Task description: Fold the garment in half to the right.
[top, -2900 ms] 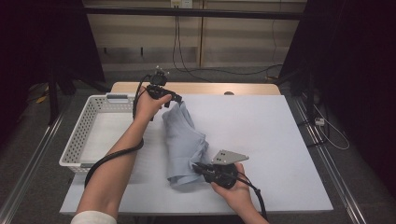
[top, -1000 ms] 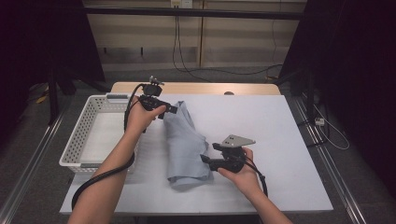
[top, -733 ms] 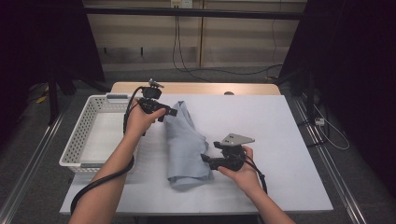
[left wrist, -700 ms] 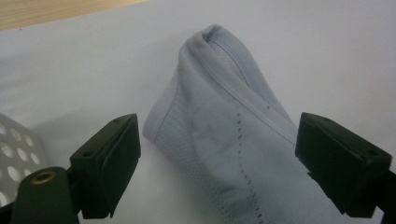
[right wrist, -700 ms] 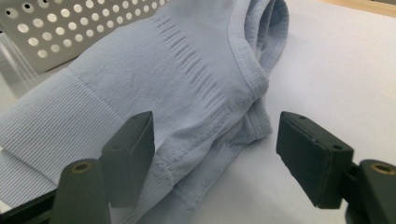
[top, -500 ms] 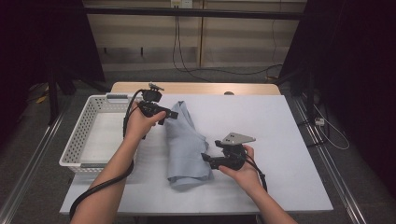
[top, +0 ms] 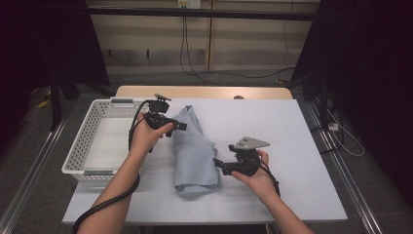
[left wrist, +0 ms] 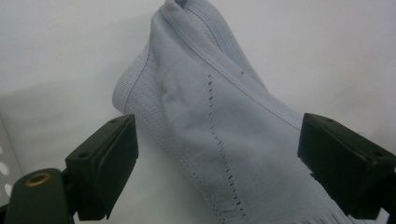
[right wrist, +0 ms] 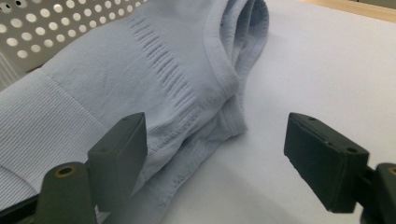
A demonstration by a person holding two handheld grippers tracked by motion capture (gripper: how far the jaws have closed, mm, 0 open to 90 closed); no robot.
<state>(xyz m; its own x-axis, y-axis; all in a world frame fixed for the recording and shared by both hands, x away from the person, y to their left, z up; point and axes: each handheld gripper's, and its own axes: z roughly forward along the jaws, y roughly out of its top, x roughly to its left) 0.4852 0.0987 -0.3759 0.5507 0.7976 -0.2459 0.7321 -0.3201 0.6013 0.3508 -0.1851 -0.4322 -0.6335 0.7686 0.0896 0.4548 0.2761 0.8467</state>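
High view: we see a pale blue knit garment [top: 196,151] lying folded lengthwise on the white table [top: 292,126], its far end near the white basket [top: 85,146] at the table's left edge. The left gripper [top: 180,126] hangs at the garment's far end, held in the left hand [top: 146,136]. The right gripper [top: 218,163] sits at the garment's near right edge, held in the right hand [top: 255,175], the grey plate on top.

Left gripper view: we look down between two black jaws standing wide apart. The garment [left wrist: 224,140] lies between them on the table [left wrist: 70,56], touching neither pad. The grip is released, nothing held. A row of small stitch holes runs along the cloth.

Right gripper view: the jaws stand wide and have just been opening. The garment's [right wrist: 140,93] folded hem lies partly between them, close by the left jaw, the right jaw over bare table [right wrist: 317,70]. The pads press on nothing. The basket's [right wrist: 56,23] perforated wall shows behind the cloth.
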